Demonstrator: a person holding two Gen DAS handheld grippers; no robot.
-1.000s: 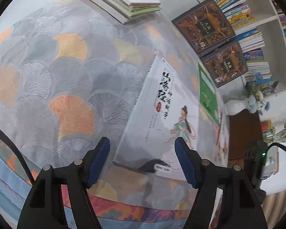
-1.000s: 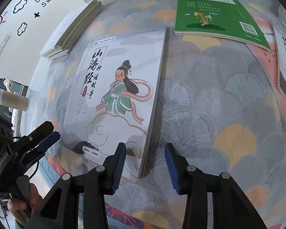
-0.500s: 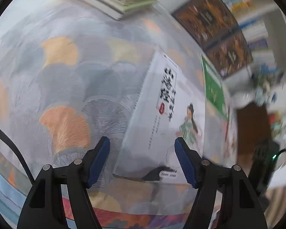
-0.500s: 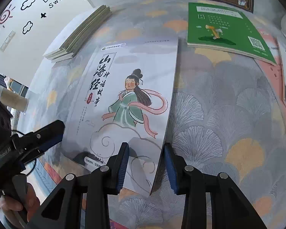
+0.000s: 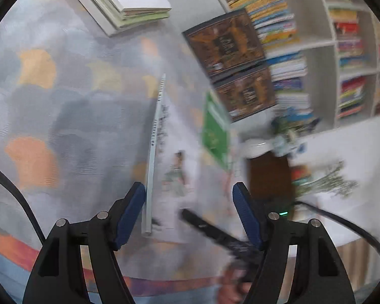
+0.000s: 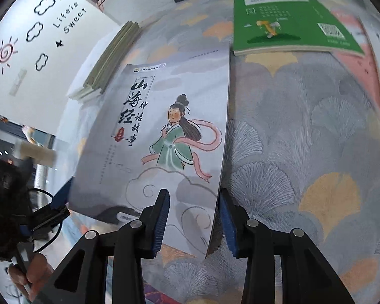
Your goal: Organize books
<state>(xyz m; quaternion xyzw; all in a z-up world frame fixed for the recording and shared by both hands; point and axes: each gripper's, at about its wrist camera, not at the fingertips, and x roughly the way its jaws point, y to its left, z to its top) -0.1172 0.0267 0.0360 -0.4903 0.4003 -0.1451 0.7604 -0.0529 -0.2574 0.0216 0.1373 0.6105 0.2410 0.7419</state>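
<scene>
White storybook (image 6: 164, 131): corner clamped by right gripper (image 6: 193, 217), tilted up for lifting. Left gripper (image 5: 188, 212): spread apart, nothing held.

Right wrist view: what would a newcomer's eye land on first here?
First, the white storybook with a painted girl in a green robe, tilted up off the patterned tablecloth, its near edge between the jaws of the right gripper. Behind it a green book lies flat, and a stack of books sits at the far left. At lower left, the left gripper reaches the storybook's other edge.
</scene>
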